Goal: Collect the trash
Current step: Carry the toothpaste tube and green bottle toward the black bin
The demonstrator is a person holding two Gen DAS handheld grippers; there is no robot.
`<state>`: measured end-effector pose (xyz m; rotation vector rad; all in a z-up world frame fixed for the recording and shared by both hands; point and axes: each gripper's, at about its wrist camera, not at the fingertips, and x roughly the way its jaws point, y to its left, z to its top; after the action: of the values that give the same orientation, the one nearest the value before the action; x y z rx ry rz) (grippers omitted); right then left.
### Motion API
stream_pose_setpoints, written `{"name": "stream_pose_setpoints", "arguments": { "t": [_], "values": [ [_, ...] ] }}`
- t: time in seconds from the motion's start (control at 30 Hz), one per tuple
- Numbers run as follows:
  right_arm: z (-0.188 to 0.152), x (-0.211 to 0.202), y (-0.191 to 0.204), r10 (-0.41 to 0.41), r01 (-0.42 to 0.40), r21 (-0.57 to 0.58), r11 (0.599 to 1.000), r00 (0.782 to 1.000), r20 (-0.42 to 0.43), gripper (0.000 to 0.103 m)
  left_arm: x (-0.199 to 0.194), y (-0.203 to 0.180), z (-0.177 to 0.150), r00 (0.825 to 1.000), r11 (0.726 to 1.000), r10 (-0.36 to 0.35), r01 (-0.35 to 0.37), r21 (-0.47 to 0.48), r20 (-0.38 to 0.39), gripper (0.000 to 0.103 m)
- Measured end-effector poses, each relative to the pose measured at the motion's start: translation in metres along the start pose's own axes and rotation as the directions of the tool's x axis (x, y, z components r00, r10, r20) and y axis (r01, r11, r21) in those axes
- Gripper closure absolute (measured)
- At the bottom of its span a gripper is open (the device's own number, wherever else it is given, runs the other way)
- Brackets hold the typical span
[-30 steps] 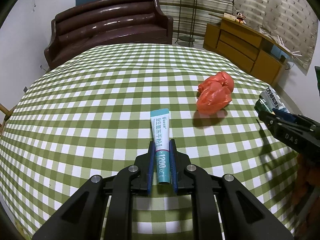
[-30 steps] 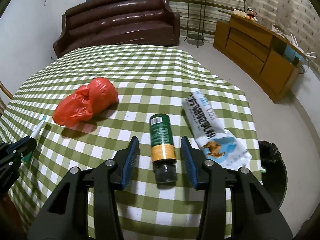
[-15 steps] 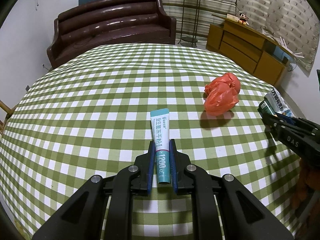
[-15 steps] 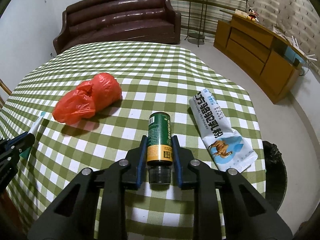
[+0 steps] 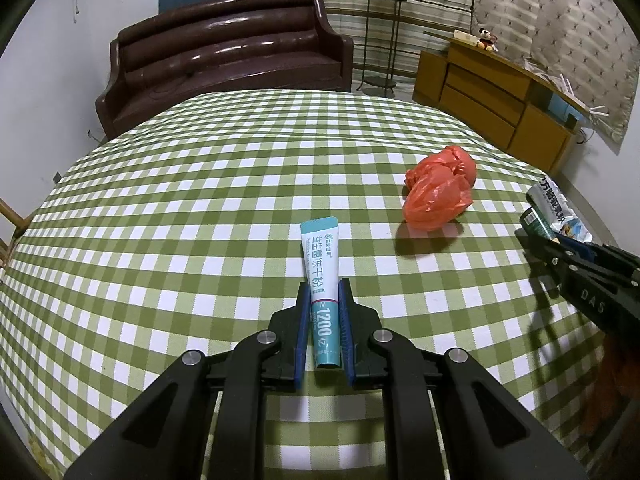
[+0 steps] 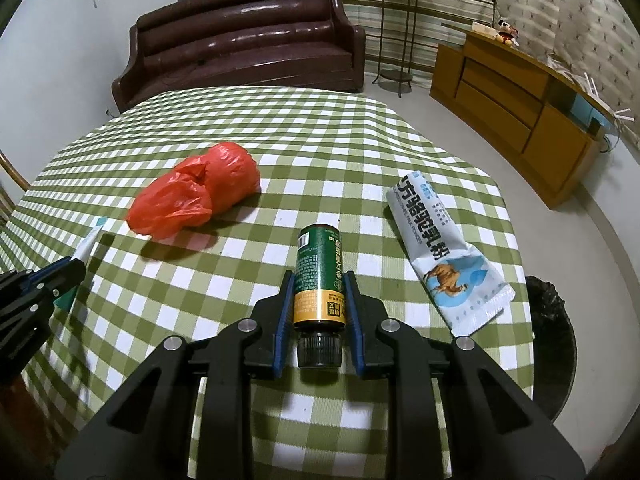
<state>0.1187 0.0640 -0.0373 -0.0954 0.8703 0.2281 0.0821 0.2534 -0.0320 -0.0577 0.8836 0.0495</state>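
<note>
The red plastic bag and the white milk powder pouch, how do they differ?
The red plastic bag is crumpled into a puffy lump; the white milk powder pouch lies flat and long. The red plastic bag is plain, while the white milk powder pouch carries printed text and a camel picture. Both lie loose on the checked tablecloth, ungripped.

A teal-and-white tube (image 5: 323, 280) lay near the table's front edge. The crumpled red bag (image 6: 196, 196) sat mid-table. A green bottle (image 6: 320, 272) lay cap-forward beside a white pouch (image 6: 444, 256) along the right edge.
</note>
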Motion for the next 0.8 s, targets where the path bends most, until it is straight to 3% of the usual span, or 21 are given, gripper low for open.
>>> {"name": "stream_pose_setpoints", "arguments": {
  "t": [0.8],
  "values": [
    [-0.031, -0.056, -0.043, -0.016, 0.009, 0.078, 0.997, 0.996, 0.082, 0.080, -0.029, -0.068, -0.009, 0.997, 0.996, -0.050, 0.046, 0.074, 0.060, 0.088]
  ]
}}
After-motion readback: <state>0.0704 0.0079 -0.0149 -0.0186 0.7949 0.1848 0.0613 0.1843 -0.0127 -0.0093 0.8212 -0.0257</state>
